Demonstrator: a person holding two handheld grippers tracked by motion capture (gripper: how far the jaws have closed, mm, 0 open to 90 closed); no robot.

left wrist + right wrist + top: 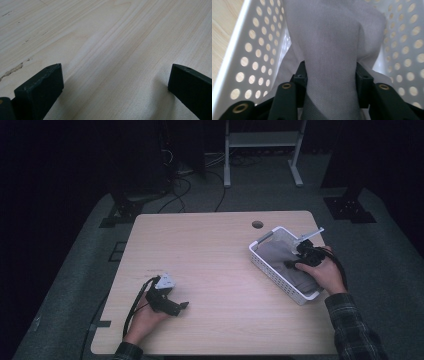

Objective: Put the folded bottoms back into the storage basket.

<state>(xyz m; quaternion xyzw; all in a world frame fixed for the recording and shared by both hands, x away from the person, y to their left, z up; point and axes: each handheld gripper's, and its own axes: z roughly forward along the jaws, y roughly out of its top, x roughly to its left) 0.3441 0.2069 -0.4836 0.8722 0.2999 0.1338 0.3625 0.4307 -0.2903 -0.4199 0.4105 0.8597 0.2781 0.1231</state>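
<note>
High view: nearest the camera, the left hand [145,317] rests the left gripper [176,308] on the wooden table [210,270], near its front left. The right hand [325,272] reaches the right gripper [295,257] into the white perforated basket [265,265].

Left gripper view: jaws spread wide, bare wood between them.

Right gripper view: jaws pinch a raised fold of grey cloth [329,50], which lies inside the basket, between its holed walls.
</note>
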